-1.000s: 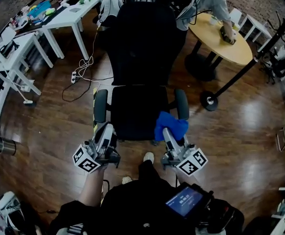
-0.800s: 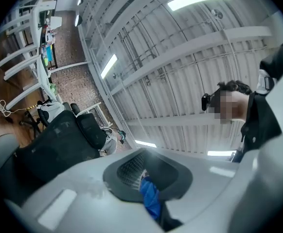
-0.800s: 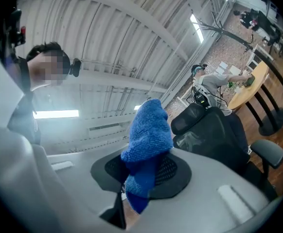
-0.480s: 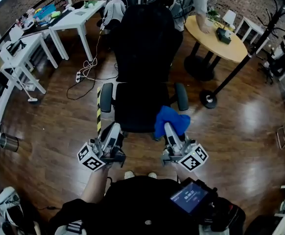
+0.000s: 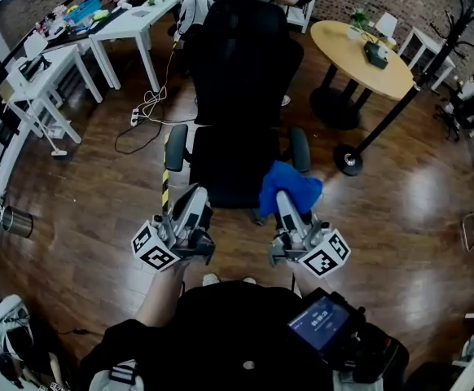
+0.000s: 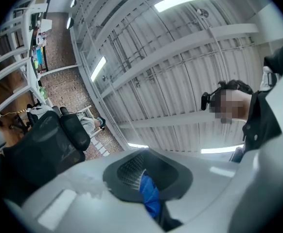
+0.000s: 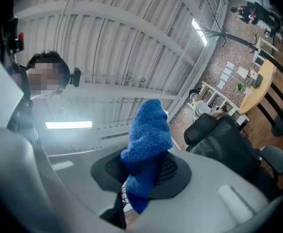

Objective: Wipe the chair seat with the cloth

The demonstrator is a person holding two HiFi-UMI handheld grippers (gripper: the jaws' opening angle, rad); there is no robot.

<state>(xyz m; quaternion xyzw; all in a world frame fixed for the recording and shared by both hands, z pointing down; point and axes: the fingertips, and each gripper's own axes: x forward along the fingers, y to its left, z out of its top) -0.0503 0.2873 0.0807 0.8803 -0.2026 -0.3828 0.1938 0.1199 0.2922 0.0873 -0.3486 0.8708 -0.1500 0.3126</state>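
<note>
The black office chair's seat (image 5: 229,173) lies just ahead of both grippers in the head view, with its tall backrest (image 5: 241,63) beyond. My right gripper (image 5: 286,206) is shut on a bunched blue cloth (image 5: 290,187), which hangs by the seat's front right corner, below the right armrest (image 5: 300,149). In the right gripper view the cloth (image 7: 149,144) sticks up from between the jaws, and the chair (image 7: 229,140) shows to the right. My left gripper (image 5: 195,204) sits at the seat's front left corner, its jaws together and holding nothing that I can make out.
A round wooden table (image 5: 363,59) stands at the back right, with a coat stand's round base (image 5: 348,161) on the floor near the chair. White desks (image 5: 131,23) line the back left. A cable and power strip (image 5: 139,116) lie on the wooden floor.
The head view has pulled back and both grippers sit slightly higher in the picture. The cloth stays in the right gripper. The person at the round table has left the view.
</note>
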